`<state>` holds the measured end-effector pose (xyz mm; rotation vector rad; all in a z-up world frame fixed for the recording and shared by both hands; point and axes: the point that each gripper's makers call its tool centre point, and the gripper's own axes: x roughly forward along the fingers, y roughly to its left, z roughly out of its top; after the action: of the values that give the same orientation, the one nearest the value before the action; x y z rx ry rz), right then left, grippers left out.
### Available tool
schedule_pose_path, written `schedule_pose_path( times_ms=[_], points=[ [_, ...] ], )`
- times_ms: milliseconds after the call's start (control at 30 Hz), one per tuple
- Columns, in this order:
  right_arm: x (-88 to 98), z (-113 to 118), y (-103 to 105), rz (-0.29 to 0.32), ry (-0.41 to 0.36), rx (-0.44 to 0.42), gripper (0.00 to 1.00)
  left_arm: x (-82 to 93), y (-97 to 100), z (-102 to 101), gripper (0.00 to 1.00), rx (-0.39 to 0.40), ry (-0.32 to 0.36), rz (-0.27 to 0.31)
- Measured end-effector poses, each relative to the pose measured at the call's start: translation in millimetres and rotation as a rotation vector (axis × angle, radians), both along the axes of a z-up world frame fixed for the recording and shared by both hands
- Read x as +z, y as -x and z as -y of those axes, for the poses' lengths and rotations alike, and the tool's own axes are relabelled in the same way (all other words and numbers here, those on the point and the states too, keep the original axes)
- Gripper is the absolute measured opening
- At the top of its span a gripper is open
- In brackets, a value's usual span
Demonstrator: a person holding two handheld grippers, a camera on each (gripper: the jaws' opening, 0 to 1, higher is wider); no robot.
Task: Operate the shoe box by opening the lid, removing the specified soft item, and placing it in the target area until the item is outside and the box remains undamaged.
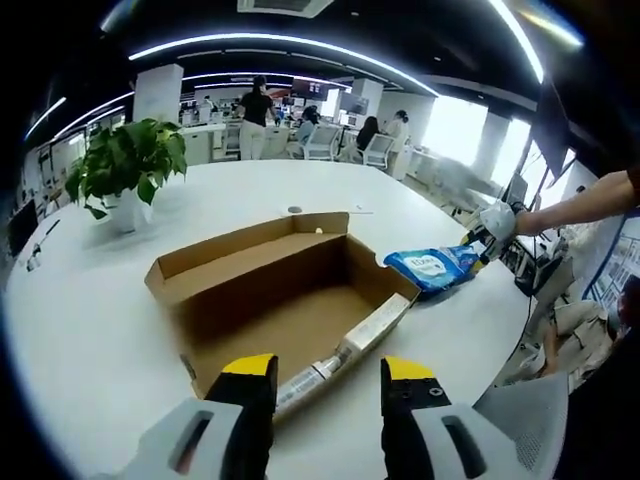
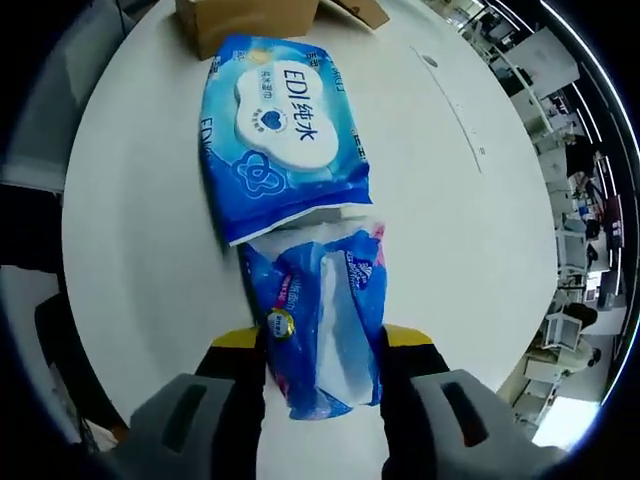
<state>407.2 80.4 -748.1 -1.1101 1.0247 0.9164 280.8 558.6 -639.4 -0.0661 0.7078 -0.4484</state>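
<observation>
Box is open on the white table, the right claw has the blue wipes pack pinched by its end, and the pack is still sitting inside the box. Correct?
Not quite. The blue wipes pack is already outside the box, lying on the white table beside it, as the left gripper view shows. The rest holds: the box is open, and the right claw pinches the pack's end.

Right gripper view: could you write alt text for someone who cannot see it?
Yellow-tipped tongs grip the end of a blue soft tissue pack lying on a white table. A cardboard box sits at the far edge.
</observation>
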Motion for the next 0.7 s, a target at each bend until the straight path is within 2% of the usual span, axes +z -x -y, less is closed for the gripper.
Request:
schedule_pose_path(
  times_ms=[133,267,467,633,700],
  points=[
    [15.9,-5.8,9.7,0.005,0.009,0.008,0.43,-1.3,0.7,-2.2,0.41,0.012,0.015,0.002],
    [29.3,-8.1,10.6,0.013,-0.012,-0.026,0.44,-1.3,1.6,-2.1,0.41,0.017,0.033,0.007],
    [51.1,-17.8,5.6,0.033,-0.160,-0.214,0.43,-3.5,3.8,-1.4,0.41,0.014,0.050,0.007],
    [72.2,-37.0,-6.7,0.046,-0.402,-0.426,0.46,-3.6,3.4,-3.7,0.41,0.021,0.067,0.008],
    [77.8,-42.1,-11.4,0.051,-0.474,-0.478,0.47,-3.1,2.7,-5.1,0.41,0.023,0.070,0.010]
  ],
)
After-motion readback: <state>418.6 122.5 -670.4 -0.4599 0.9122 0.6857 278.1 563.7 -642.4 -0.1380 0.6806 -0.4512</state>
